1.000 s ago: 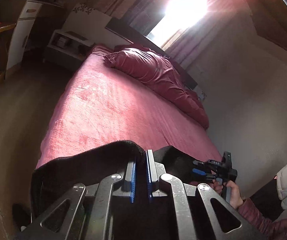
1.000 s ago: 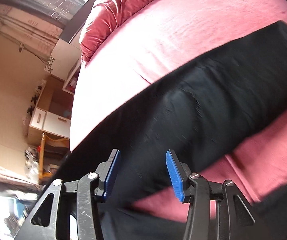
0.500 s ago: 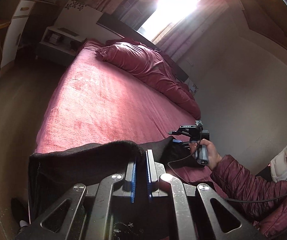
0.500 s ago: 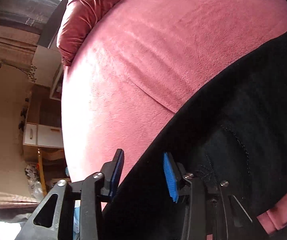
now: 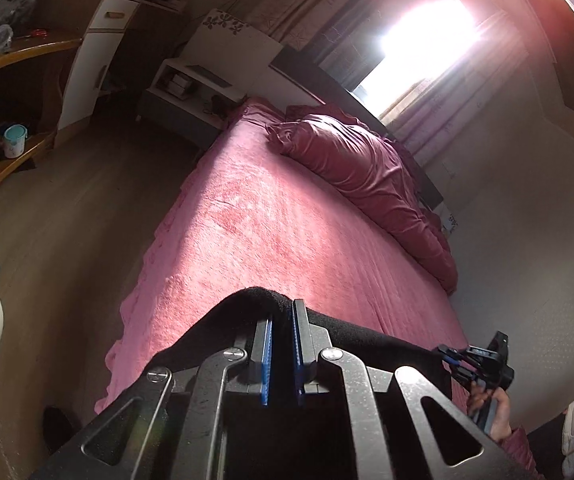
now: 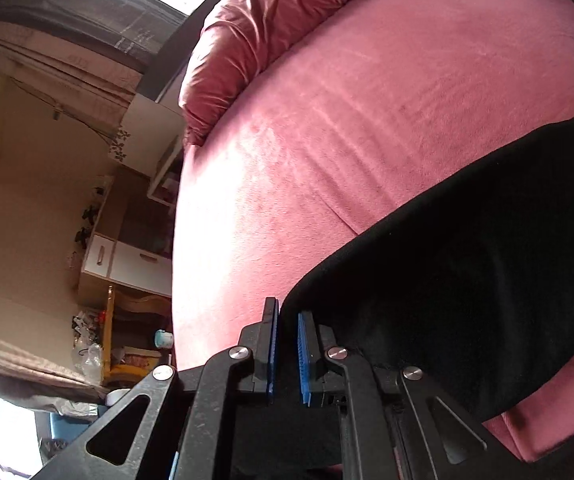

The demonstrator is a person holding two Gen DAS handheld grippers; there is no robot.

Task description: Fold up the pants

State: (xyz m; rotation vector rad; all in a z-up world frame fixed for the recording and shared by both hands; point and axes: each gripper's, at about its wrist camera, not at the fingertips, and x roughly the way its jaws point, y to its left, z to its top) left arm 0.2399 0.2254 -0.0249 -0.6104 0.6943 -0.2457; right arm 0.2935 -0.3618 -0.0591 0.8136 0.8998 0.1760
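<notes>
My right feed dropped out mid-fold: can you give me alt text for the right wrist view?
The right gripper, whose jaws have just been closing, is pinched shut on an edge of the black pants, which stretch away to the right over a pink bed. A crumpled pink pillow lies at the far end, and cabinets stand at left.

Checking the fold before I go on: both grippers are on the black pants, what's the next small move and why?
Probably lift both together and carry the edge over the pink bedspread. The left gripper and right gripper, just closed, both pinch the black fabric pants, which sag between them.
</notes>
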